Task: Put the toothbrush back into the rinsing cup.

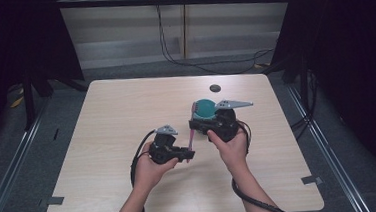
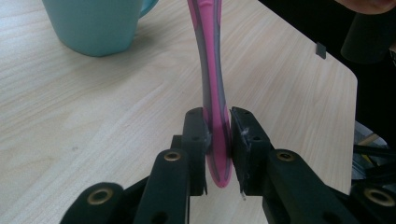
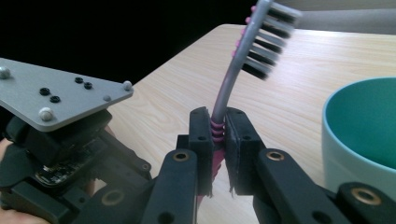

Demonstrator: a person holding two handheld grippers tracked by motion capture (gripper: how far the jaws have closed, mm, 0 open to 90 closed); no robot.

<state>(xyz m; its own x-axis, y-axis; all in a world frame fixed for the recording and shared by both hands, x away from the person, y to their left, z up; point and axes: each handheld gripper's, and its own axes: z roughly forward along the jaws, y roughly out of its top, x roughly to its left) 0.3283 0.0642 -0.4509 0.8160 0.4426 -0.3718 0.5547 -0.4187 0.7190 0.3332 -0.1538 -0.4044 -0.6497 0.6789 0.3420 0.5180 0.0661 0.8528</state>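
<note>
The toothbrush [image 2: 214, 93] has a pink handle with a grey stripe down its middle, a grey neck and black bristles tipped pale. The cup [image 3: 359, 135] is teal inside and pale blue-green outside. Both claws, left claw [image 2: 218, 140] and right claw [image 3: 218, 140], are black with brass-coloured rivets. The bench [image 1: 126, 110] is pale wood-grain.

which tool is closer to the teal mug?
Right. The right tool holds the pink-and-grey toothbrush near its bristle end, right beside the teal ceramic mug. The left tool grips the handle end, farther toward the person.
</note>
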